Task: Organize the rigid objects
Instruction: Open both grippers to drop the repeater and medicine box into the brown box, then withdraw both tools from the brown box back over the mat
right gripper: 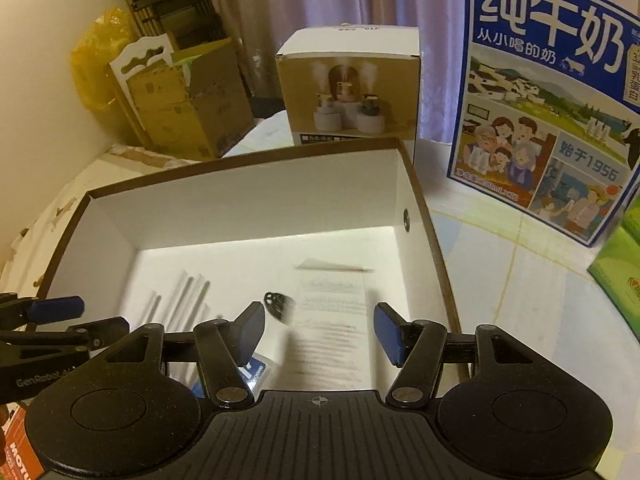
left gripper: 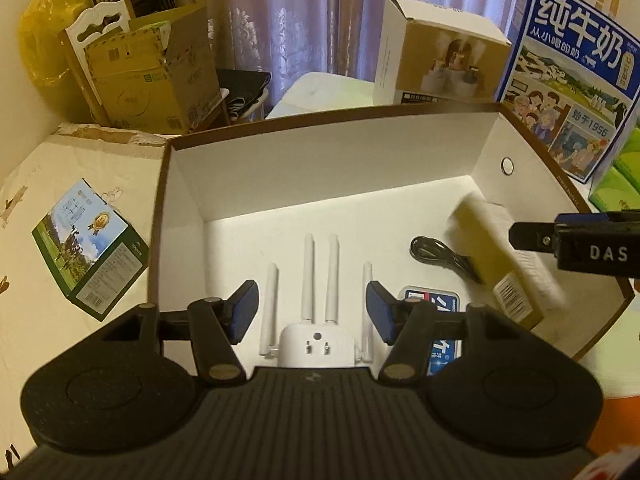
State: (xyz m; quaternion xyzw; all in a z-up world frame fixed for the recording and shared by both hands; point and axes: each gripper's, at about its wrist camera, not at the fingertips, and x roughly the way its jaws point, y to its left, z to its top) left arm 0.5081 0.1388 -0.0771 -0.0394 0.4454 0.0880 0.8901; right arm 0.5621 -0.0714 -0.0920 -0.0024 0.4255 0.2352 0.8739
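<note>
Left wrist view: the left gripper (left gripper: 311, 312) hangs with fingers spread and empty over the white antenna router (left gripper: 318, 340) lying in the storage box (left gripper: 340, 152); likely light and rigid, with fragile antennas, best pinched across its body. Right wrist view: the right gripper (right gripper: 320, 334), fingers likewise apart and empty, faces the blurred paper-wrapped package (right gripper: 332, 332) on the box floor.

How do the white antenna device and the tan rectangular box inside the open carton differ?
The white antenna device lies near the carton's front middle, between the left claw's open fingers; the tan rectangular box lies along the right wall, below the right claw. The device has thin rods; the box is a plain block with a barcode. Both rest in the open carton.
</note>
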